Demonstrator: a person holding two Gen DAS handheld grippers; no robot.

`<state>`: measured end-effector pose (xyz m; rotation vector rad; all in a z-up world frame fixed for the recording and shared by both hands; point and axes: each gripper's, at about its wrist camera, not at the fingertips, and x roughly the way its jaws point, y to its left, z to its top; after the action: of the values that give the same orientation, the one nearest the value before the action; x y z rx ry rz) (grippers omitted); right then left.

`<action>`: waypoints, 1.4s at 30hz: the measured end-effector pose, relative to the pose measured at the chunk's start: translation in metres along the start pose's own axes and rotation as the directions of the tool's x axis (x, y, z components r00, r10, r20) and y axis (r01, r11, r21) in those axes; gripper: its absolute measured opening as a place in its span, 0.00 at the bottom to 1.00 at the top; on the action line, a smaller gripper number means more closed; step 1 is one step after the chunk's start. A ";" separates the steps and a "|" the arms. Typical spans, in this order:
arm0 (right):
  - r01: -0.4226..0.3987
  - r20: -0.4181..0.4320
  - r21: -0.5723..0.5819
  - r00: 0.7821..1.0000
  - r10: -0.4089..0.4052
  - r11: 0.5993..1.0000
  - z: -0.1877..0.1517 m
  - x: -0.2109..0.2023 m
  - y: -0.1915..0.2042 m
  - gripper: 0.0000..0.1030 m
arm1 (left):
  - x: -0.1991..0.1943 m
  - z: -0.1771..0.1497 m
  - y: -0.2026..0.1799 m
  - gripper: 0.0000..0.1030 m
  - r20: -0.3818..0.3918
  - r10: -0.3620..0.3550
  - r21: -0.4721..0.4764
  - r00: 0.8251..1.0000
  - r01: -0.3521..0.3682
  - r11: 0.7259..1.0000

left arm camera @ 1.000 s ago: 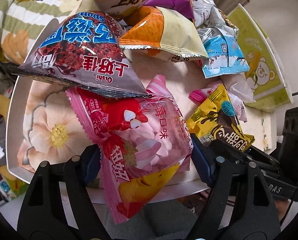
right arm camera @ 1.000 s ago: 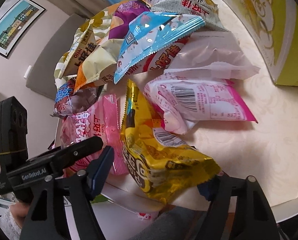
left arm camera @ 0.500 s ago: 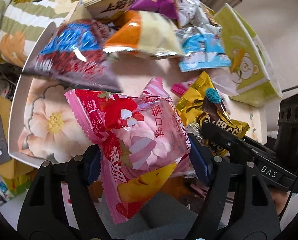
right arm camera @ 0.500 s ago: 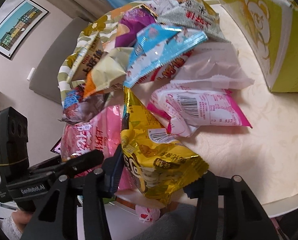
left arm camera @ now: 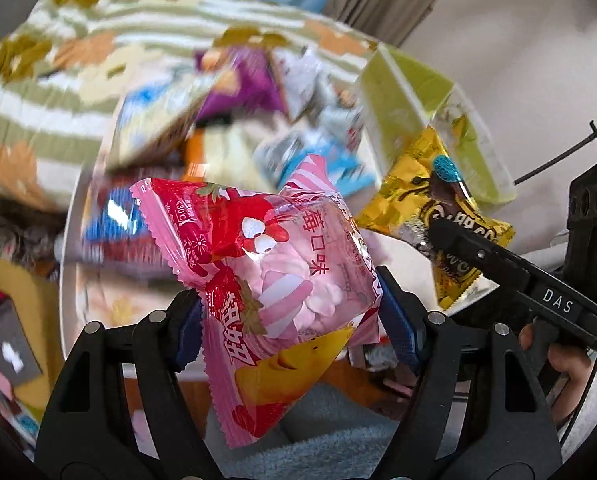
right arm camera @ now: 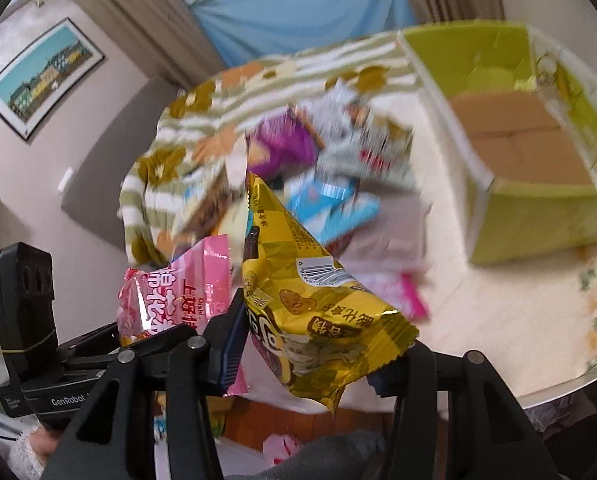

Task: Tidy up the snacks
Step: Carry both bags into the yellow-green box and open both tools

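A pink strawberry marshmallow packet [left arm camera: 282, 280] hangs above the table, with my left gripper [left arm camera: 292, 316] shut on its sides. To its right, a yellow chocolate snack packet [left arm camera: 410, 200] is lifted too. In the right wrist view, my right gripper [right arm camera: 314, 356] is shut on that yellow packet [right arm camera: 298, 280], pinching its lower part. The pink packet [right arm camera: 178, 292] shows just left of it. Both packets are clear of the pile of snack bags [right arm camera: 330, 168] further back on the table, which is blurred.
An open green cardboard box [right arm camera: 538, 216] with a brown bottom stands at the right of the round cream table [right arm camera: 498, 312]. It also shows as the green box [left arm camera: 398, 100] behind the pile. A striped floral blanket [left arm camera: 78, 80] lies beyond the table.
My right gripper has closed on the yellow packet. Both grippers have risen, lifting the pink and yellow packets off the table, and the pile now looks further away.
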<state>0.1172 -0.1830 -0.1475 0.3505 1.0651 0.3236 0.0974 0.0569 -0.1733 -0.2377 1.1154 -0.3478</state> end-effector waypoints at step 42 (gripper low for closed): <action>0.123 0.050 0.028 0.991 -0.124 0.992 0.210 -0.064 -0.268 0.45 | 0.212 0.218 -0.235 0.96 0.030 0.193 0.102 0.981 -0.195 0.975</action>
<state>0.2987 -0.4767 -0.1196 0.3115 1.0358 0.1898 0.3424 -0.2389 -0.1738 -0.0385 1.0873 -0.2280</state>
